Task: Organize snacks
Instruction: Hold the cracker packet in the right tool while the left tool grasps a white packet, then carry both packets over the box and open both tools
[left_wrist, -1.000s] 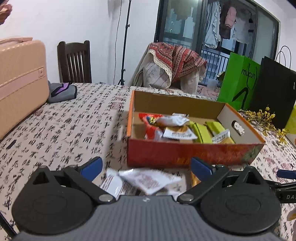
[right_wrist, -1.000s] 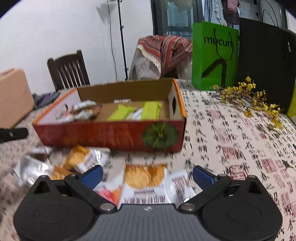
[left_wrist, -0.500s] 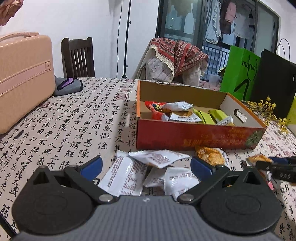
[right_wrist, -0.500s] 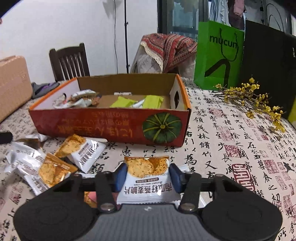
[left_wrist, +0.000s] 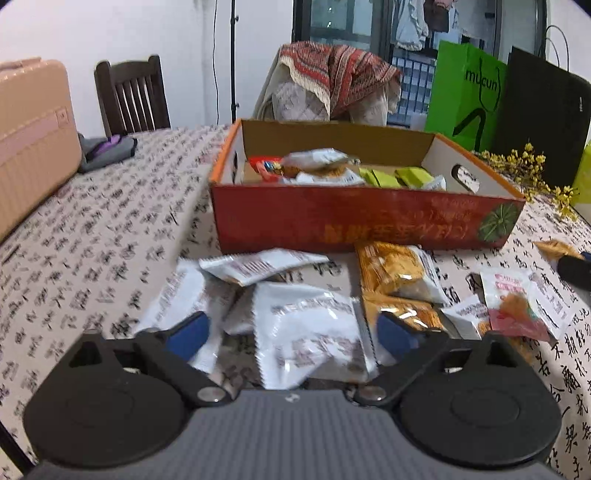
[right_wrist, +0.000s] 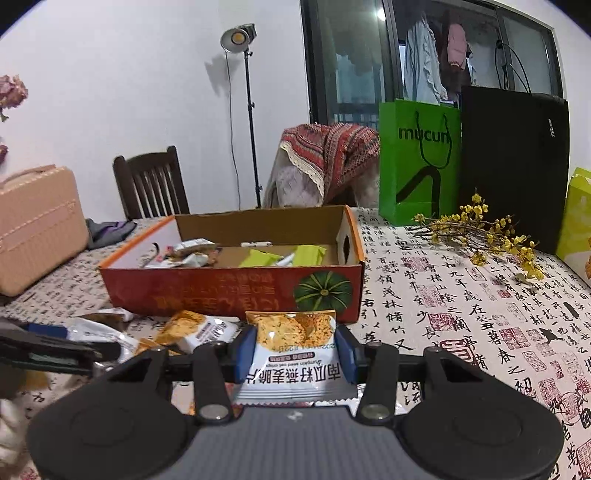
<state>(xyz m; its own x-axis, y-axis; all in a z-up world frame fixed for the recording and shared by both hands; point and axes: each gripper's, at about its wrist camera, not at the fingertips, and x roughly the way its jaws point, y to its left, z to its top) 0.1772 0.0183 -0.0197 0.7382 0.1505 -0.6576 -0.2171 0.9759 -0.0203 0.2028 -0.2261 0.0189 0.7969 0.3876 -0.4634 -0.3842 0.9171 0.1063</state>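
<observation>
"mucun" lettering marks green bag (right_wrist: 419, 162); right gripper (right_wrist: 295, 350) clamps oat-crisp packet (right_wrist: 291, 354).

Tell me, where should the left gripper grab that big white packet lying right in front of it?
Grip the white packet across its flat middle, coming down from above and the near side. It lies flat on the table, crimped edges left and right, already between the open left gripper's fingers. It overlaps other packets, so a low pinch on its raised near corner should lift it alone.
</observation>
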